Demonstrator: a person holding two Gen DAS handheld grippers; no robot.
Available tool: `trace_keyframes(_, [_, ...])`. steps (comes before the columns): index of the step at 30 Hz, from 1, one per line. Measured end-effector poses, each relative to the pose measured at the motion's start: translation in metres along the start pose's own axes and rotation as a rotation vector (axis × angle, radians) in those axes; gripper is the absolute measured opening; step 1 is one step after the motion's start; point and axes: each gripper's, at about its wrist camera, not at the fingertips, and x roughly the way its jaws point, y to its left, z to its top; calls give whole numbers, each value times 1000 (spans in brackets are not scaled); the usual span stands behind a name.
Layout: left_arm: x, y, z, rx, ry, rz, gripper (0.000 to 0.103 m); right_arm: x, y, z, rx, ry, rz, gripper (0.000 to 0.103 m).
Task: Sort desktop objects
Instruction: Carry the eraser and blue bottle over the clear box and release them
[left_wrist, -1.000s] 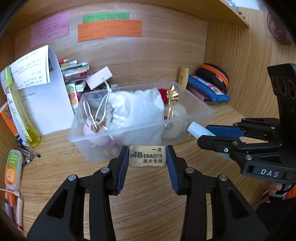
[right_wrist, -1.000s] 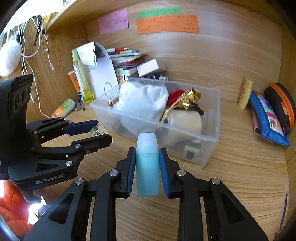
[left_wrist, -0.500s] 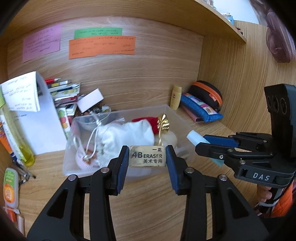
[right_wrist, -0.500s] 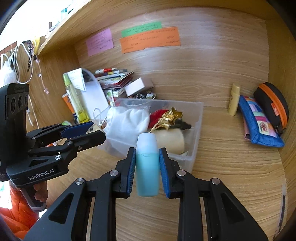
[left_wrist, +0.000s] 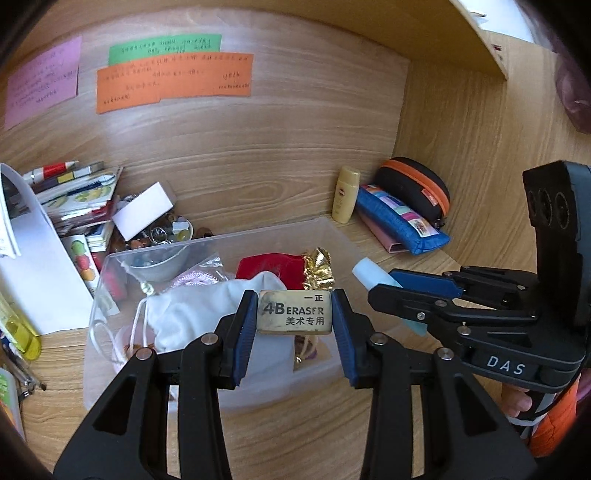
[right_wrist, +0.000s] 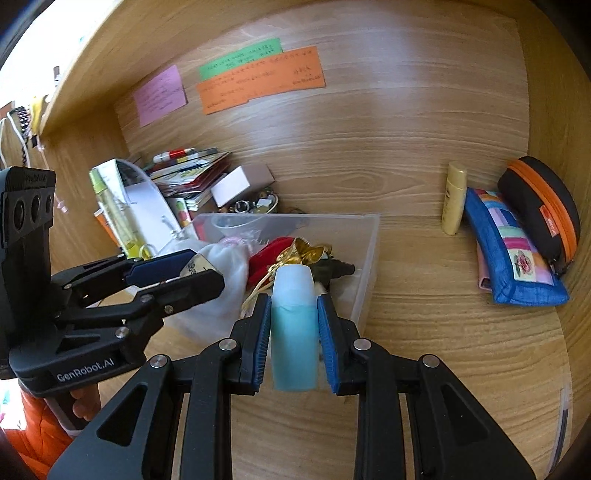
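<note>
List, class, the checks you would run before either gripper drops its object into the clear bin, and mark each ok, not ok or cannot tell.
1. Left gripper shut on the eraser: ok.
2. Right gripper shut on the blue bottle: ok.
3. Eraser over the clear bin: ok in the left wrist view; its height above the contents, cannot tell.
4. Blue bottle over the bin: cannot tell; it appears near the bin's front right corner.
5. Free space in the bin: not ok; the white pouch and gold foil crowd it.
6. The two grippers apart: ok.
</note>
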Motion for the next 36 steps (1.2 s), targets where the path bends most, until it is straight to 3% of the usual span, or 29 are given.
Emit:
trace_keyframes(16, [22, 3, -11, 42, 50, 41, 41, 27, 9, -1, -72, -21, -115, 23])
trace_keyframes(24, [21, 2, -11, 45, 47, 45, 53, 29, 3, -2, -47, -4, -93, 24])
trace_keyframes(34, [10, 8, -8, 2, 14, 16, 63, 18, 0, 2, -28, -41, -77, 44])
trace_keyframes(36, [5, 8, -7, -11, 5, 9, 74, 15, -1, 3, -19, -46, -70, 47])
